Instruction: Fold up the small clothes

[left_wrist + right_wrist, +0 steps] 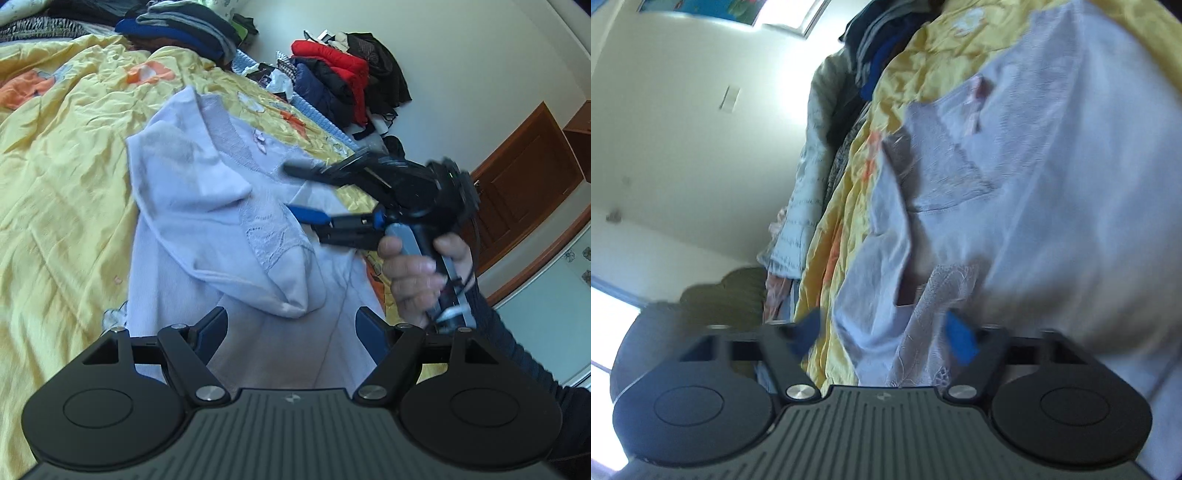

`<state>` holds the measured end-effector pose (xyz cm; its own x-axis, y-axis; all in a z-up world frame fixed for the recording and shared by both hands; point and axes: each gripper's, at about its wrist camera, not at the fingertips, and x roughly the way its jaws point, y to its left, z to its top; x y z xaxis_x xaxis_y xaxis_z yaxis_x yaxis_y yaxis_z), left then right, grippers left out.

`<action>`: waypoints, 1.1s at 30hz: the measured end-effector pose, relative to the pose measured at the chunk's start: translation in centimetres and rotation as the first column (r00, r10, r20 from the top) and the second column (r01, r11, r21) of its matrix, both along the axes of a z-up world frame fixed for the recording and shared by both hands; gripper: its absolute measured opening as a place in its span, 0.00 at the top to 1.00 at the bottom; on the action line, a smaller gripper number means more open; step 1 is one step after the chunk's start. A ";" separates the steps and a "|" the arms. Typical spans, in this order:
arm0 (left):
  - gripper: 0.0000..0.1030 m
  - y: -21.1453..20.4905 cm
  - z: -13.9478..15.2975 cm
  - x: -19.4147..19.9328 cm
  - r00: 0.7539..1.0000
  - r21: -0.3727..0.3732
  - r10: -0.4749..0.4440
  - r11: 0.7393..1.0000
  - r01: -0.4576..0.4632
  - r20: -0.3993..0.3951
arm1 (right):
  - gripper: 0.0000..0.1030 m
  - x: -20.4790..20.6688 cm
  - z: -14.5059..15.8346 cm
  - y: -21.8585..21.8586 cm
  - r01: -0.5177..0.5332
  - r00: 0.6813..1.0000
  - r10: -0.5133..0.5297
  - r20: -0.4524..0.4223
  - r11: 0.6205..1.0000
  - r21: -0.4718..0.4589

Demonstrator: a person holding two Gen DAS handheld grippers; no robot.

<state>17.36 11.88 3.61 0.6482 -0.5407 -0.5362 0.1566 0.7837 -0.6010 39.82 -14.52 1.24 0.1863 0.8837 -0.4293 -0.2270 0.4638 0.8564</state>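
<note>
A pale lilac top (192,192) with lace trim and a small pink bow lies on a yellow bedspread (66,166), one sleeve folded across its body. My left gripper (291,326) hovers over the top's near part, jaws wide apart and nothing between the pads. My right gripper (289,187) reaches in from the right above the top's chest, its blue-padded fingers apart. In the right wrist view the top (1052,184) fills the right side, and its lace sleeve edge shows between the fingers of the right gripper (884,334), which do not press on it.
A stack of folded dark and blue clothes (184,26) sits at the far end of the bed. Red and dark jackets (332,66) are heaped against the wall. A wooden door (528,173) stands at right. A person's hand (417,280) holds the right gripper.
</note>
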 end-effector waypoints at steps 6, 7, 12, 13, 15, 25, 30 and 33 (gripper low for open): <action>0.26 0.9 -0.3 -0.3 1.000 -0.014 0.023 1.000 -0.023 -0.014 | 0.72 -0.5 0.2 1.0 -0.027 0.999 0.032 0.035 0.991 -0.131; 0.26 0.9 -0.2 -0.4 1.000 -0.014 0.023 1.000 -0.023 -0.013 | 0.64 -0.6 0.0 0.6 -0.020 0.999 0.023 0.025 0.992 -0.127; 0.26 0.7 -0.1 -0.5 1.000 -0.013 0.019 1.000 -0.019 -0.012 | 0.59 0.1 -0.8 -1.2 0.012 1.000 -0.013 -0.013 0.996 -0.094; 0.26 0.7 -0.1 -0.5 1.000 -0.013 0.020 1.000 -0.020 -0.015 | 0.59 0.0 -0.6 -1.1 0.007 1.000 -0.007 -0.001 0.996 -0.094; 0.26 0.6 -0.2 -0.4 1.000 -0.012 0.020 1.000 -0.020 -0.019 | 0.59 0.0 -0.3 -0.4 -0.013 1.000 0.014 0.014 0.995 -0.103; 0.26 1.1 0.4 -1.0 0.999 -0.011 0.034 0.999 -0.034 -0.010 | 0.94 -4.6 4.0 0.4 -0.110 0.940 0.158 0.302 0.979 -0.169; 0.26 2.2 0.9 -2.2 0.999 -0.034 0.036 0.999 -0.036 0.014 | 0.84 -16.0 7.8 -4.7 -0.259 0.677 0.430 0.598 0.899 -0.353; 0.26 2.5 0.8 -2.6 0.999 -0.057 0.034 0.998 -0.033 0.022 | 0.32 -18.8 6.8 -9.7 -0.247 0.773 0.376 0.511 0.920 -0.303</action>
